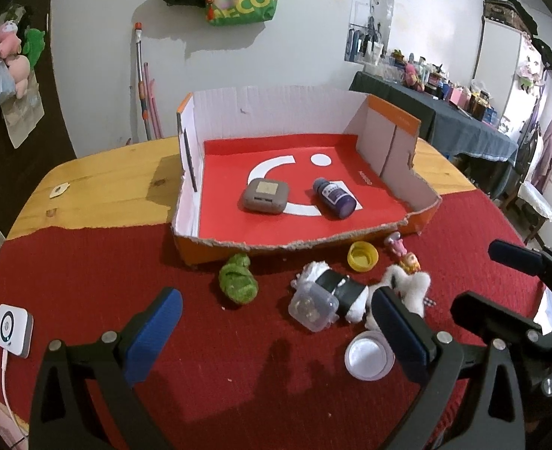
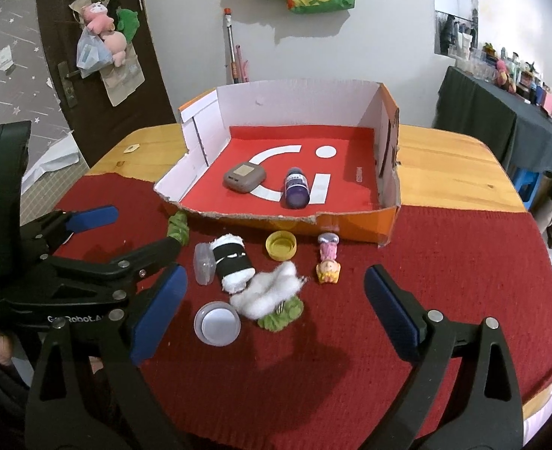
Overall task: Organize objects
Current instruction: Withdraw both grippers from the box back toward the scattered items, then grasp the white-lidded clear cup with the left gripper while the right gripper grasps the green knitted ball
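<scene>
An open cardboard box (image 1: pixel 422 217) (image 2: pixel 388 221) with a red floor holds a grey case (image 1: pixel 264 195) (image 2: pixel 244 177) and a purple bottle (image 1: pixel 334 198) (image 2: pixel 296 188). On the red cloth in front lie a green plush (image 1: pixel 237 279) (image 2: pixel 178 227), a black-and-white plush (image 1: pixel 335 288) (image 2: pixel 232 258), a clear plastic tub (image 1: pixel 312 306) (image 2: pixel 204 264), a yellow cap (image 1: pixel 362 255) (image 2: pixel 281 246), a pink doll (image 1: pixel 403 255) (image 2: pixel 328 258), a white fluffy toy (image 1: pixel 412 287) (image 2: pixel 272 292) and a white lid (image 1: pixel 368 354) (image 2: pixel 217 323). My left gripper (image 1: pixel 276 333) (image 2: pixel 141 230) is open and empty. My right gripper (image 2: pixel 276 313) (image 1: pixel 491 281) is open and empty above the white fluffy toy.
A white device with a cable (image 1: pixel 11 330) lies at the cloth's left edge. A small tag (image 1: pixel 58 190) (image 2: pixel 130 148) lies on the bare wooden table (image 1: pixel 107 195) (image 2: pixel 444 172). A dark-covered side table with bottles (image 1: pixel 463 120) stands at the right.
</scene>
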The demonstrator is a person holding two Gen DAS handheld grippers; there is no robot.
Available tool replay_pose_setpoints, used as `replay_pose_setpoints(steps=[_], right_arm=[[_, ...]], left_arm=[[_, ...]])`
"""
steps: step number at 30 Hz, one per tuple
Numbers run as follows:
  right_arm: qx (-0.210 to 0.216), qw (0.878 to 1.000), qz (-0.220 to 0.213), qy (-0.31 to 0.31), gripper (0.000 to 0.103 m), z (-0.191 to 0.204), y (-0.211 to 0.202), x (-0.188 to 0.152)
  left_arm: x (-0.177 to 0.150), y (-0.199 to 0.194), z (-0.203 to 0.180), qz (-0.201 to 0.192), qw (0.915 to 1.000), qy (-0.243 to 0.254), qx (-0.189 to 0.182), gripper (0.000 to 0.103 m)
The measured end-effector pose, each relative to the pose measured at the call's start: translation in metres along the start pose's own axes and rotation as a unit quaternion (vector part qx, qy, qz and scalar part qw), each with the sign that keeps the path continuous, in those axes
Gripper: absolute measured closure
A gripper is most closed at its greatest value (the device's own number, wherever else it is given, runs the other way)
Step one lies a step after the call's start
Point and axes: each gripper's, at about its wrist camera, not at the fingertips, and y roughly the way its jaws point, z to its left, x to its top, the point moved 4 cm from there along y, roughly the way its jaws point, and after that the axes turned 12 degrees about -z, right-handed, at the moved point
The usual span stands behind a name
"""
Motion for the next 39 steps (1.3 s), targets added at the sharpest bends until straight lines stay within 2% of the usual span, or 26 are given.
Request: replay_pose_setpoints(steps=[11,17,21,25,28,36,39], right_arm=[[0.002,1.0,0.011,0.003,0.006,-0.002,-0.002,-0.021],[-0.012,1.0,0.008,0.003,0.008,-0.008,-0.004,-0.03],[-0.025,1.0,0.015,-0.001,0.025,-0.014,-0.001,-0.037],[-0.036,0.999,0.028,-0.008,0.034,-0.021,0.007,-0.045],[-0.038,0.998,0.039,-0.01,0.038,-0.024,0.015,-0.051],[-0.017,0.998,0.054,-0.019,0.043,-0.021,0.029,-0.057],[-0.007,0.998,0.057,-0.022,0.044,-0.019,0.031,-0.057]], left_arm=[[-0.02,-0.002,-0.006,0.013,0.9999,0.003,-0.003,0.0],[-0.032,-0.001,-0.007,0.019,0.9998,0.002,-0.01,0.0],[-0.039,-0.002,-0.009,0.022,0.9996,0.003,-0.019,0.0],[-0.044,-0.007,-0.016,0.023,0.999,0.008,-0.038,0.001],[-0.046,-0.011,-0.024,0.024,0.9971,0.022,-0.068,0.003],[-0.057,-0.008,-0.048,0.029,0.9929,0.058,-0.099,0.014],[-0.059,-0.004,-0.05,0.033,0.9918,0.057,-0.109,0.018]])
